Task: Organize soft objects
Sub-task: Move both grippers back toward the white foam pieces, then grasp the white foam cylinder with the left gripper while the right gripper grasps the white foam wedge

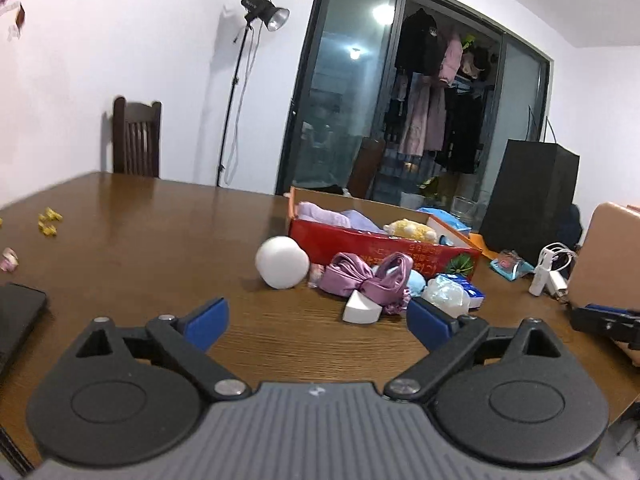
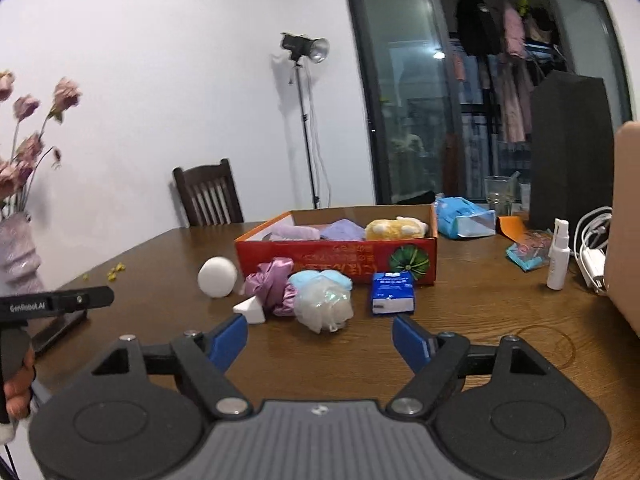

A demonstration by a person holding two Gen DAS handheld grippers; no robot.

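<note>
A red cardboard box (image 1: 380,246) (image 2: 336,258) on the brown table holds lilac cloths and a yellow plush toy (image 2: 396,229). In front of it lie a white ball (image 1: 282,262) (image 2: 218,277), a purple satin bow (image 1: 366,280) (image 2: 270,286), a white wedge sponge (image 1: 360,308) (image 2: 250,309), a white mesh pouf (image 2: 324,306) and a blue tissue pack (image 2: 393,292). My left gripper (image 1: 318,324) is open just short of the wedge and holds nothing. My right gripper (image 2: 320,342) is open just short of the pouf, also with nothing in it.
A spray bottle (image 2: 558,256), a white charger cable (image 2: 592,252), a glass (image 2: 500,194) and a tall black bag (image 2: 570,148) stand at the right. A flower vase (image 2: 20,256) and a dark flat device (image 1: 16,316) sit on the left. A chair (image 2: 208,192) stands behind the table.
</note>
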